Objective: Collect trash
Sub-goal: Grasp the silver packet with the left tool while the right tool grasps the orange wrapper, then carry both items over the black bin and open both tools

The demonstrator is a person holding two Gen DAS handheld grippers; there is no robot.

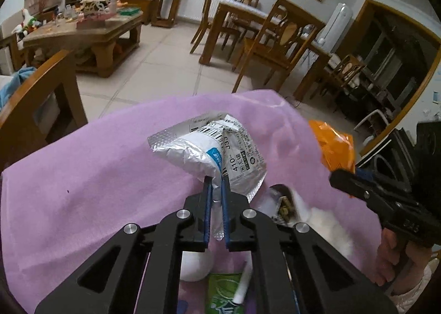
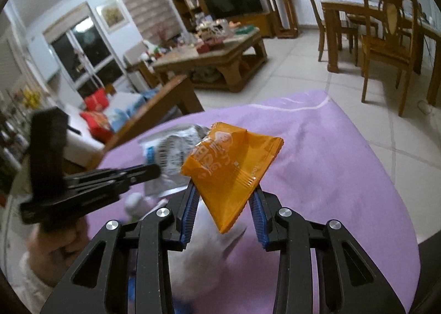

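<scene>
My left gripper is shut on a crumpled silver and white foil wrapper with a barcode, held above the purple cloth. The wrapper also shows in the right wrist view. My right gripper holds an orange snack packet between its blue pads, jaws fairly wide, above the same cloth. The packet and right gripper show at the right of the left wrist view. Below the left gripper lie a white ball, a green packet and a white tube.
A wooden armrest stands at the left of the cloth. Beyond are a tiled floor, a cluttered coffee table, a dining table with chairs and a TV. A white fluffy item lies on the cloth at right.
</scene>
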